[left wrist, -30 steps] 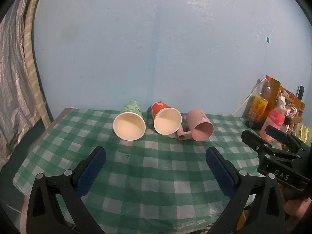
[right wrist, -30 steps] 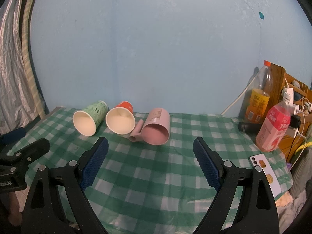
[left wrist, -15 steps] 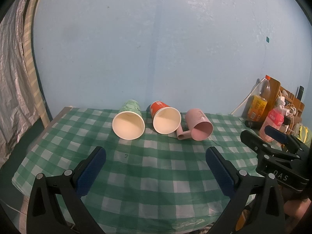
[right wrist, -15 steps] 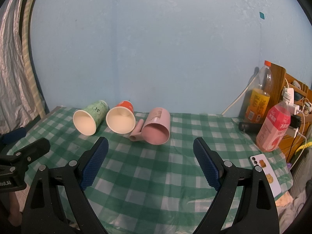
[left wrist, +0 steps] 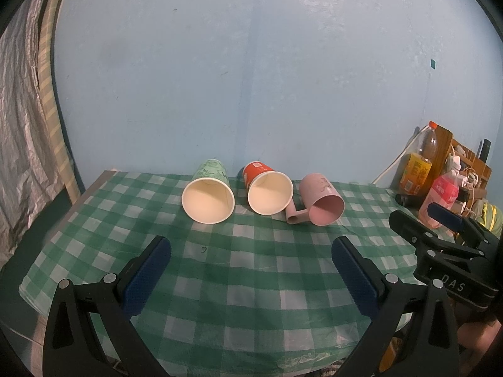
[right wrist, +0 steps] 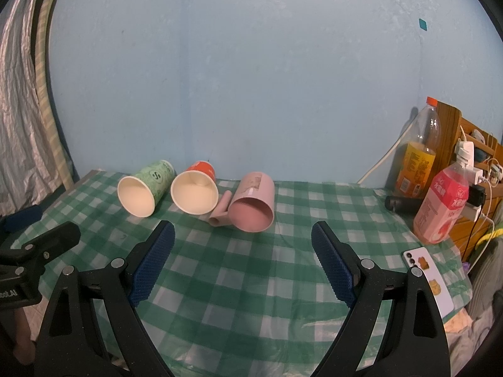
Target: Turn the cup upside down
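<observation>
Here, three cups (left wrist: 270, 192) — toppled, two grippers (left wrist: 251, 253).

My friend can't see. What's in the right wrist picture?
Three cups lie on their sides on a checked tablecloth, mouths facing the camera: green cup, red cup, pink mug. The open right gripper hovers in front, empty.

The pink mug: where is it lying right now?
The pink mug lies on its side toward the back of the checked tablecloth, rightmost of three cups, its handle beside the red paper cup, mouth facing both cameras.
</observation>
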